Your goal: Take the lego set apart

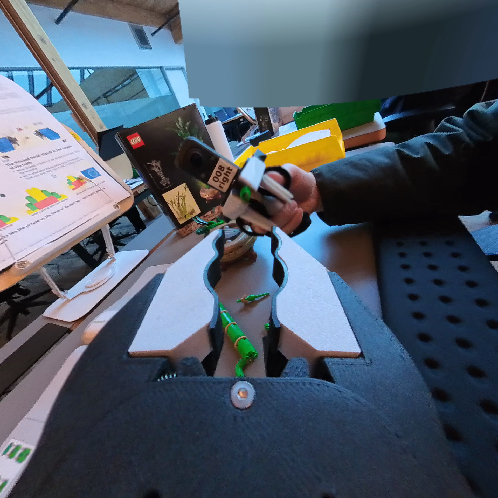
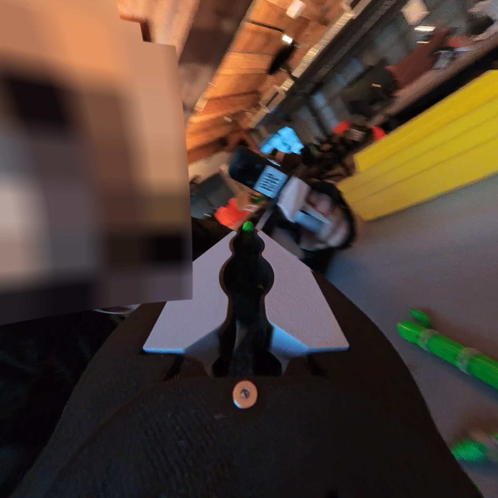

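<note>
Right wrist view is blurring: my right fingers (image 2: pixel 247 234) are pinching what looks like a small green piece (image 2: pixel 247 225); left fingers (image 1: pixel 246 234) are hanging open over the green stalk (image 1: pixel 237 334), so I am lifting slowly.

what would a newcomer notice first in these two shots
First, the right gripper, raised in the air and shut on a small green piece. Next, the green bamboo stalk lying on the brown table between the fingers of the open left gripper. Behind it, the black lego box stands upright, with yellow bins to its right.
</note>
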Motion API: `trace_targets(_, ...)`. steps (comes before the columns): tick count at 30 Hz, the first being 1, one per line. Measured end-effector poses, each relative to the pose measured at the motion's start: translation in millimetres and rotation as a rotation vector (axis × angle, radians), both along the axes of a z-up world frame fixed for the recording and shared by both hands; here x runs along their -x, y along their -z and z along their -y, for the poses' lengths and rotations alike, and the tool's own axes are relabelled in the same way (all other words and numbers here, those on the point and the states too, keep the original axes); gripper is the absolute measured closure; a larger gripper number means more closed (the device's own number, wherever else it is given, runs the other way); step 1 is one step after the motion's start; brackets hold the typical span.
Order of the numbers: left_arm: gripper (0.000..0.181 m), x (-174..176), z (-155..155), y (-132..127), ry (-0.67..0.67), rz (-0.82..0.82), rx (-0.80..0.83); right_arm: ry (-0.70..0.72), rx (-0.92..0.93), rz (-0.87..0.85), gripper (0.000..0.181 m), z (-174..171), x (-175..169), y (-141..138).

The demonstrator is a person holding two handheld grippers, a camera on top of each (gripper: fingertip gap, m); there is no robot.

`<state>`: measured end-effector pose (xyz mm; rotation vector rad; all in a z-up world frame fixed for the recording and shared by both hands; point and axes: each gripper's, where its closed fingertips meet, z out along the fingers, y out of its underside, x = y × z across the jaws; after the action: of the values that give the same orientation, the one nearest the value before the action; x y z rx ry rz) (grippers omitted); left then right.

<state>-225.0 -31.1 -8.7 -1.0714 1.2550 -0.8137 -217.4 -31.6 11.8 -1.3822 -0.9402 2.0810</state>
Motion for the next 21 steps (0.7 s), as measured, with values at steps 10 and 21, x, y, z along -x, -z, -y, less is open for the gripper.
trace_targets(10,0.161,-2,-1,10,-0.057,-0.07,-0.138,0.025,0.006,0.154,0.176,-5,13,30)
trace_targets(21,0.177,4,0,-1,0.031,0.005,0.044,0.032,0.013,0.126,0.165,-6,15,27)
